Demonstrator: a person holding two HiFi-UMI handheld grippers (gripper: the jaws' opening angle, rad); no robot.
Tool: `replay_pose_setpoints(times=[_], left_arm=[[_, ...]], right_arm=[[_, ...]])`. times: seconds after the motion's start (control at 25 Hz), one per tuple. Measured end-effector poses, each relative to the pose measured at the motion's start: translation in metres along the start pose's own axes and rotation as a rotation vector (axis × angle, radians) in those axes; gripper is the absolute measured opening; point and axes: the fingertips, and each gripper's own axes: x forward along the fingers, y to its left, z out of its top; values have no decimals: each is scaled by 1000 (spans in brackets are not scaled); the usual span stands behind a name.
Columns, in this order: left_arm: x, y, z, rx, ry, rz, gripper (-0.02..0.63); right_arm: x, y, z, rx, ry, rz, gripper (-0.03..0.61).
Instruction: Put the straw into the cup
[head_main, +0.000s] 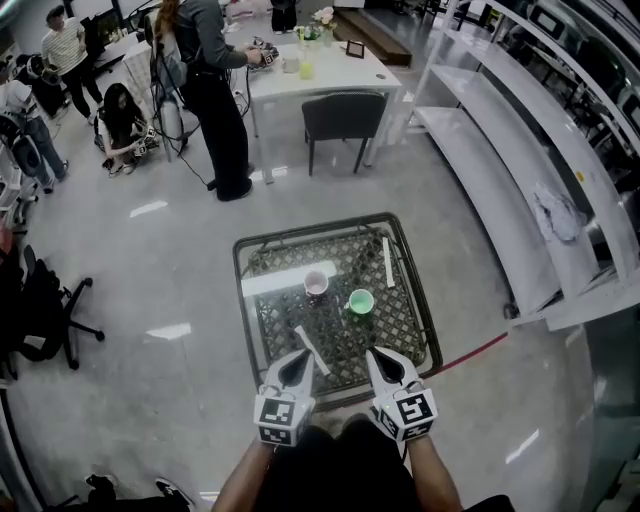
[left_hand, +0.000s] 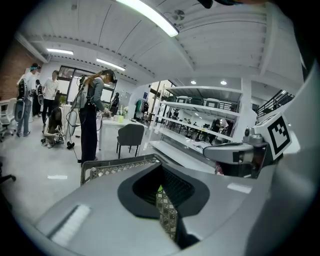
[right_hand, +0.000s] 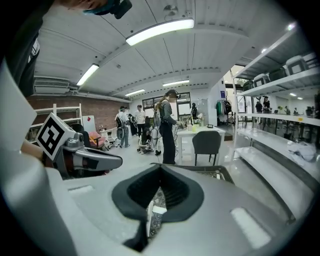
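A low glass-topped table (head_main: 262, 262) with a lattice under the glass stands in front of me. On it are a pink cup (head_main: 316, 284) and a green cup (head_main: 361, 301). One white straw (head_main: 388, 262) lies near the table's right edge. A second white straw (head_main: 311, 350) lies at the near edge, just right of my left gripper (head_main: 301, 356). My right gripper (head_main: 375, 354) hovers beside it over the near edge. Both grippers are shut with nothing in them. In the left gripper view the jaws (left_hand: 167, 210) meet; in the right gripper view the jaws (right_hand: 150, 220) meet too.
A white desk (head_main: 310, 75) with a dark chair (head_main: 342, 118) stands beyond the table, and a person (head_main: 215, 90) stands at it. More people are at the far left. White shelving (head_main: 520, 190) runs along the right. A black office chair (head_main: 45, 310) is at the left.
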Motion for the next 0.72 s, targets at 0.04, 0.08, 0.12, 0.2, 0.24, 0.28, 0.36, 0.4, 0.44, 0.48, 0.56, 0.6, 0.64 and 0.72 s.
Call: replay_pose_setpoints(times=[0.04, 0.08, 0.12, 0.2, 0.24, 0.28, 0.36, 0.4, 0.44, 0.48, 0.56, 0.6, 0.64, 0.72], left_arm=[[3, 1, -1, -8, 5, 5, 6], [5, 2, -2, -15, 9, 10, 6], [8, 4, -3, -21, 12, 16, 6], [15, 10, -8, -31, 19, 33, 6], [18, 14, -10, -37, 21, 43, 6], [21, 17, -13, -46, 23, 56, 6], [28, 21, -20, -66, 26, 86, 6], [32, 21, -23, -75, 28, 103, 6], [36, 22, -26, -82, 32, 123, 6], [39, 22, -30, -90, 37, 146, 6], [42, 24, -38, -113, 47, 197, 6], [43, 26, -40, -125, 50, 217, 6], [46, 28, -43, -135, 53, 233, 6], [52, 31, -48, -149, 69, 261, 6]], right_arm=[[3, -2, 0, 1, 7, 7, 2], [7, -4, 0, 0, 12, 15, 2], [12, -5, 0, -1, 15, 23, 2], [23, -7, -1, -6, 16, 44, 2], [29, -7, -2, -12, 18, 58, 2], [34, -8, -5, -19, 21, 75, 2], [43, -9, -10, -35, 32, 115, 2], [47, -12, -13, -38, 38, 136, 2], [51, -16, -16, -35, 45, 158, 2], [55, -19, -20, -26, 55, 180, 2], [61, -22, -28, -7, 80, 226, 2], [64, -22, -31, -5, 90, 246, 2], [67, -22, -33, -6, 99, 264, 2], [74, -23, -37, -10, 123, 297, 2]])
